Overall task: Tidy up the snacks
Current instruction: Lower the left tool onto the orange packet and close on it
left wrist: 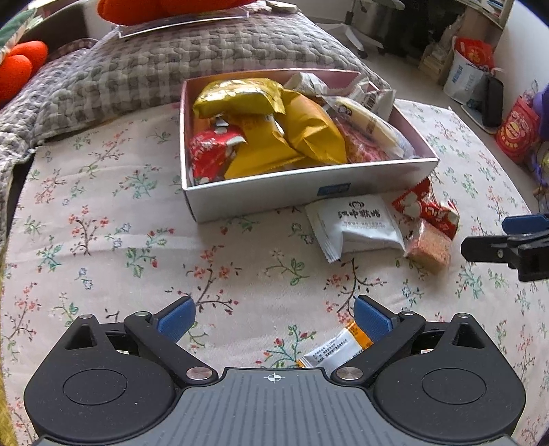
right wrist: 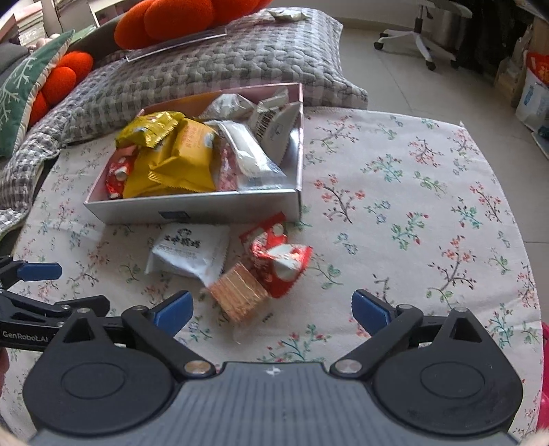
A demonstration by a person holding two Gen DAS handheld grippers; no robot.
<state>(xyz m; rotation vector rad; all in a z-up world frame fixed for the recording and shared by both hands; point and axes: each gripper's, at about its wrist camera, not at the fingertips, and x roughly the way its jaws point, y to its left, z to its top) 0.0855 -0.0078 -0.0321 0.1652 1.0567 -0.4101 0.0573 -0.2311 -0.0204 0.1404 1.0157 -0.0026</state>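
Observation:
A shallow cardboard box (left wrist: 260,195) (right wrist: 192,207) on the flowered cloth holds several snack packs, yellow, red and white. In front of it lie a white pack (left wrist: 357,224) (right wrist: 190,252), a red-and-white pack (left wrist: 427,207) (right wrist: 279,259) and a clear-wrapped wafer (left wrist: 429,250) (right wrist: 238,291). An orange-and-white bar (left wrist: 338,350) lies by my left gripper's right finger. The left gripper (left wrist: 274,315) is open with nothing between its pads. My right gripper (right wrist: 271,308) is open just short of the wafer, holding nothing. Each gripper shows at the edge of the other's view.
A grey checked quilt (left wrist: 154,75) (right wrist: 212,65) and orange cushions (right wrist: 171,17) lie behind the box. The cloth's edge drops to the floor on the right, where an office chair (right wrist: 425,31) and bags (left wrist: 514,127) stand.

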